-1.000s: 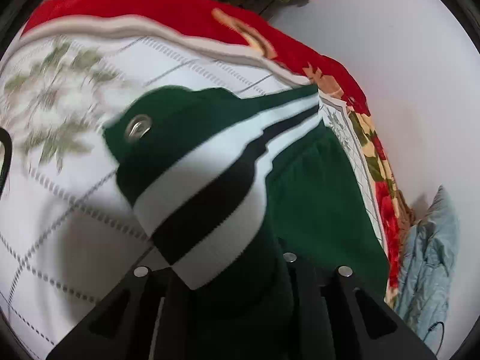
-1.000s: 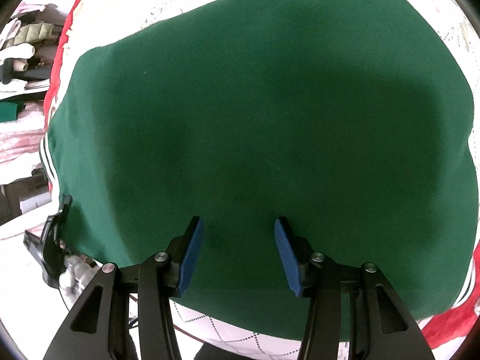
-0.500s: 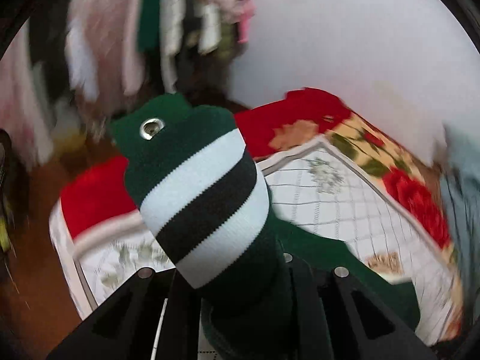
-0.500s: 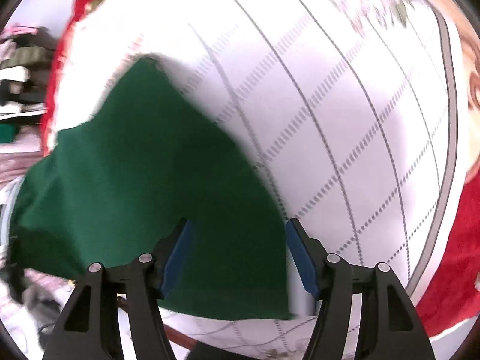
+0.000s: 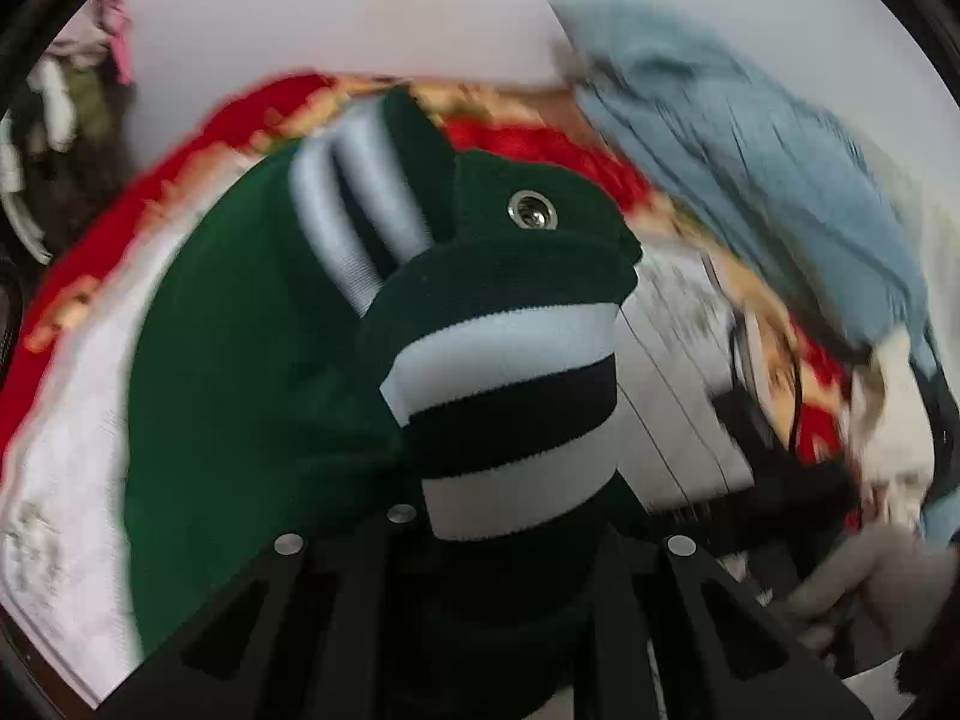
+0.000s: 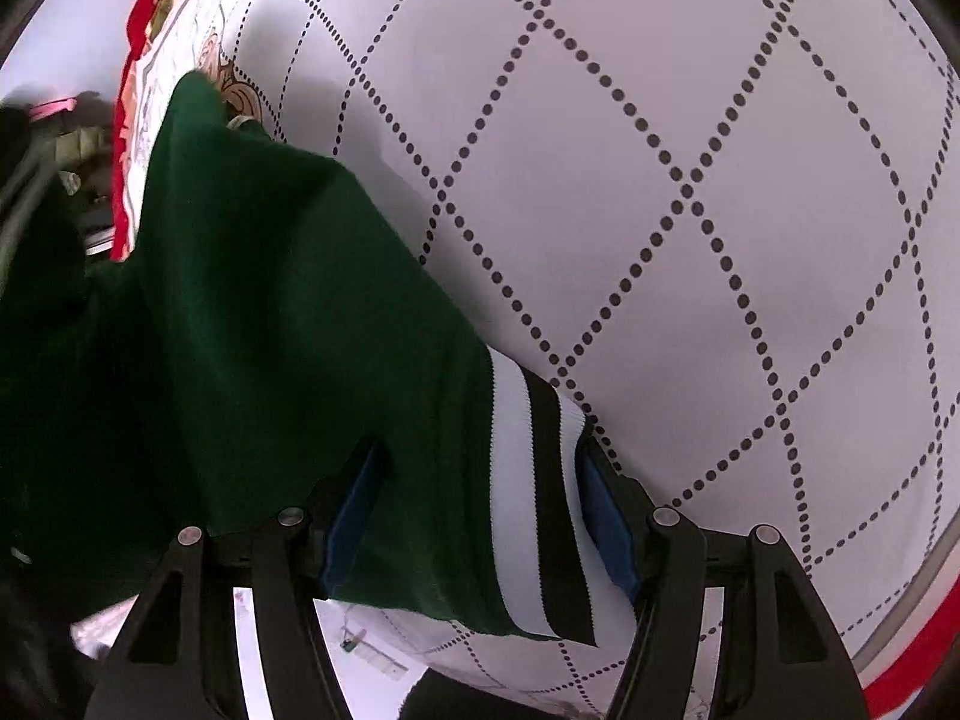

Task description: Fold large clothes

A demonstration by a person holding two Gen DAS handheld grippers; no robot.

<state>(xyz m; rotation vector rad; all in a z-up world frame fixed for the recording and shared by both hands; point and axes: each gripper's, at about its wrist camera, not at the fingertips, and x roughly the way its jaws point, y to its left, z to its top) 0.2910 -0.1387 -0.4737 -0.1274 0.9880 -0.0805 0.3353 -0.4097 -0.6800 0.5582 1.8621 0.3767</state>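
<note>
The dark green knit garment with white-and-black striped ribbing point(image 5: 504, 414) is lifted mid-fold over the white dotted-lattice quilted bed point(image 6: 690, 180). The left hand-held gripper point(image 5: 498, 546) clamps its snap-buttoned hem at lower centre; the right hand-held gripper point(image 6: 480, 516), jaws wide, straddles the striped edge. Next, I judge, it must pinch.

Green garment point(image 6: 288, 324) matt knit; snap point(image 5: 531, 211) shiny metal.
</note>
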